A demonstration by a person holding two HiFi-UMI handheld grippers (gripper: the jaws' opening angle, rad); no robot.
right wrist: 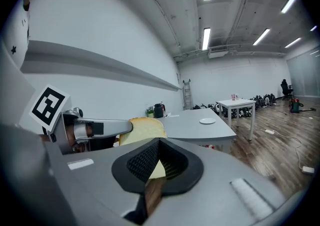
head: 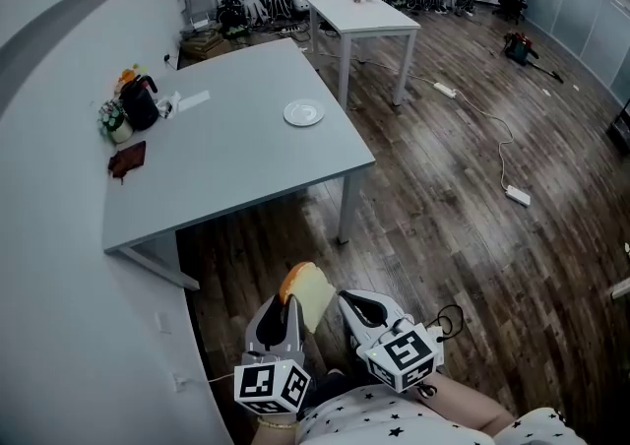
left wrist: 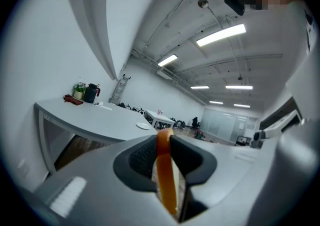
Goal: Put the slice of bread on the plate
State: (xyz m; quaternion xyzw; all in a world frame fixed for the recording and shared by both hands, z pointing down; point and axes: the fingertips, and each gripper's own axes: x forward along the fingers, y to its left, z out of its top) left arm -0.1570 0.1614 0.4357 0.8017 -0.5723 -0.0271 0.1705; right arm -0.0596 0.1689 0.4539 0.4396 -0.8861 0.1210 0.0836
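Observation:
A slice of bread [head: 307, 293] with an orange-brown crust stands on edge in my left gripper [head: 292, 303], which is shut on it. In the left gripper view the bread [left wrist: 165, 170] shows edge-on, pinched between the two pads. My right gripper [head: 346, 297] hangs just right of it, shut with nothing in it. In the right gripper view the bread [right wrist: 142, 130] rises beyond my closed right gripper [right wrist: 159, 141]. The small white plate [head: 303, 113] lies far ahead near the right edge of the grey table [head: 236, 158]; it is also seen as plate [left wrist: 143, 126] and plate [right wrist: 207, 120].
A black kettle [head: 139, 101], a small plant and a dark red cloth [head: 127, 159] sit at the table's left side by the wall. A white table [head: 364, 15] stands behind. Cables and a power strip [head: 518, 196] lie on the wood floor to the right.

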